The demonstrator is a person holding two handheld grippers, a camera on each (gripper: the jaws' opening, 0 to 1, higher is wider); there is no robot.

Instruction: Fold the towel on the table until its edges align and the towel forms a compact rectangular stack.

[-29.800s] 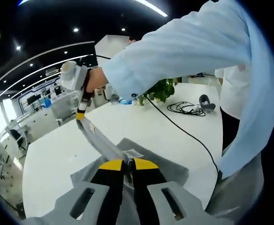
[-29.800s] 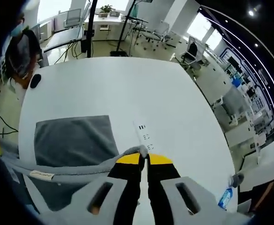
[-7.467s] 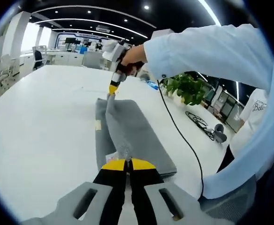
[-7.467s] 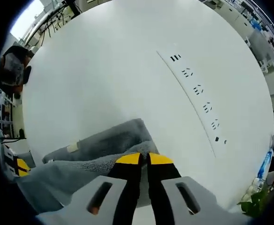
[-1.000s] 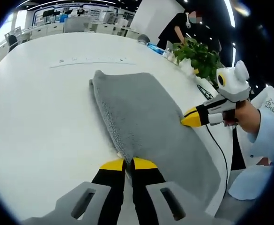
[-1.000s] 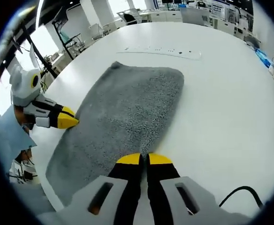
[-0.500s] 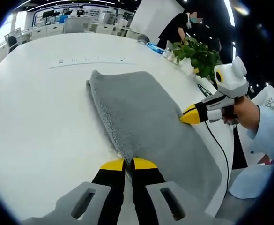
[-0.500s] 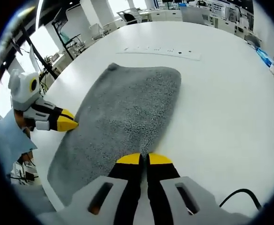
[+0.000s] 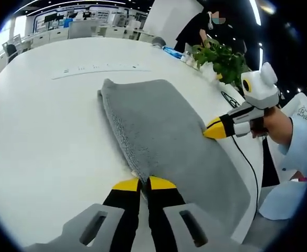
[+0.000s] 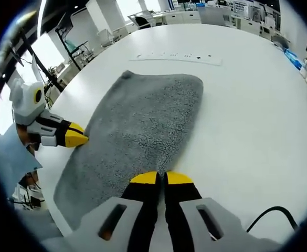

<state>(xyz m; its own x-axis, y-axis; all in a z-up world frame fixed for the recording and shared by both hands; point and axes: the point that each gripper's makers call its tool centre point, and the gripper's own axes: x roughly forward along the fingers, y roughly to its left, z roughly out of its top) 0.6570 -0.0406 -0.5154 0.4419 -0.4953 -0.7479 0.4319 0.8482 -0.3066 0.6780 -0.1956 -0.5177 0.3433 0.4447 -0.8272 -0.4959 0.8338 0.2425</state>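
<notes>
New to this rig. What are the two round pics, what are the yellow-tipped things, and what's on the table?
No robot arm here: a person holds a two-jaw gripper in each hand, and a fisheye camera rides on each one. The left gripper view looks along the left gripper; the right gripper view looks along the right gripper. Each gripper also appears in the other's view, at the side. On the white table lies a grey towel, folded into a long strip. Each gripper's yellow-tipped jaws look closed on a long edge of the towel, on opposite sides. Further off sit a flat power strip and a potted plant.
</notes>
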